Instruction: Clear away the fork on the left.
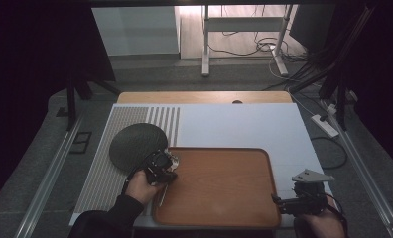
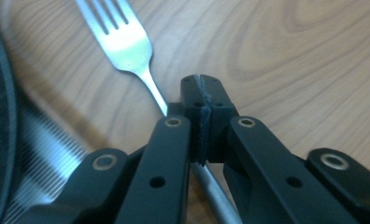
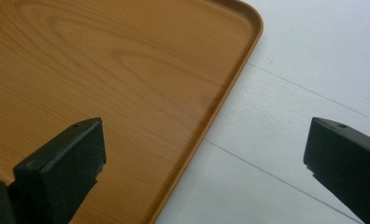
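The fork (image 2: 127,44) is laid on the wooden tray (image 1: 224,198), its handle clamped by the left gripper (image 2: 202,100). The right gripper (image 3: 204,163) is held spread, empty. Slippage is risked by the thin grip.

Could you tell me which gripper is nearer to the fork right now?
The left. The left gripper is shut directly over the fork's handle on the tray; the right gripper waits open at the tray's far edge.
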`<state>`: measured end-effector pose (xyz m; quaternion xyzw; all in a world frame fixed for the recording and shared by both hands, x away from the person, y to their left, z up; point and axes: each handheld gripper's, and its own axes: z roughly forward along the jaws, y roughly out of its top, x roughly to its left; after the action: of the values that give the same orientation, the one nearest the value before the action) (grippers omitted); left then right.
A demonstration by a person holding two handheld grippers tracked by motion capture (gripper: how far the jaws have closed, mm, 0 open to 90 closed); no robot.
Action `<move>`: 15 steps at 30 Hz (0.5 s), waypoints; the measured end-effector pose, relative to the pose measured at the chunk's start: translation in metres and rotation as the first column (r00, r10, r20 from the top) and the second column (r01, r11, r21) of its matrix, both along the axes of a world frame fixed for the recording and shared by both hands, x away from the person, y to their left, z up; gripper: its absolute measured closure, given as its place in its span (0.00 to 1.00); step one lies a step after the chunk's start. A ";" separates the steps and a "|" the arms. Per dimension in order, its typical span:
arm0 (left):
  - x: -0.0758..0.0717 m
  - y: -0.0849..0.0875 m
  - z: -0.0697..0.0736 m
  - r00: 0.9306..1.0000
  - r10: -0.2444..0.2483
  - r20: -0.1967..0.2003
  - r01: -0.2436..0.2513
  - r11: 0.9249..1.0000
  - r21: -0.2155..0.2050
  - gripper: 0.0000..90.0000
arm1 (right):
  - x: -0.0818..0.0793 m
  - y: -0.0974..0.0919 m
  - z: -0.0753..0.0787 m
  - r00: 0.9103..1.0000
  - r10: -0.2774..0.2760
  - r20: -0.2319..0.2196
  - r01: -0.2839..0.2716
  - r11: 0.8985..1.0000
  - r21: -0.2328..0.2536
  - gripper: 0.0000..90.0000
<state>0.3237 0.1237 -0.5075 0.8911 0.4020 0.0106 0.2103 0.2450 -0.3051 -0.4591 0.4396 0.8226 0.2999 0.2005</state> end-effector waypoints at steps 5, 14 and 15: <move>0.000 0.008 0.000 0.999 0.031 -0.011 -0.031 1.000 0.000 0.98 | 0.000 0.000 0.000 1.000 0.000 -0.002 0.000 1.000 0.000 0.00; -0.002 0.007 0.005 0.999 0.014 0.038 -0.014 1.000 -0.017 0.91 | 0.000 0.000 0.000 1.000 -0.003 0.006 0.003 1.000 0.001 0.00; -0.002 0.007 0.007 0.999 0.014 0.049 -0.013 1.000 -0.017 0.88 | 0.000 0.000 0.000 1.000 -0.005 0.008 0.005 1.000 0.003 0.00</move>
<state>0.3216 0.1308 -0.5009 0.8860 0.4027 0.0307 0.2276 0.2449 -0.3054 -0.4587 0.4406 0.8204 0.3022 0.2037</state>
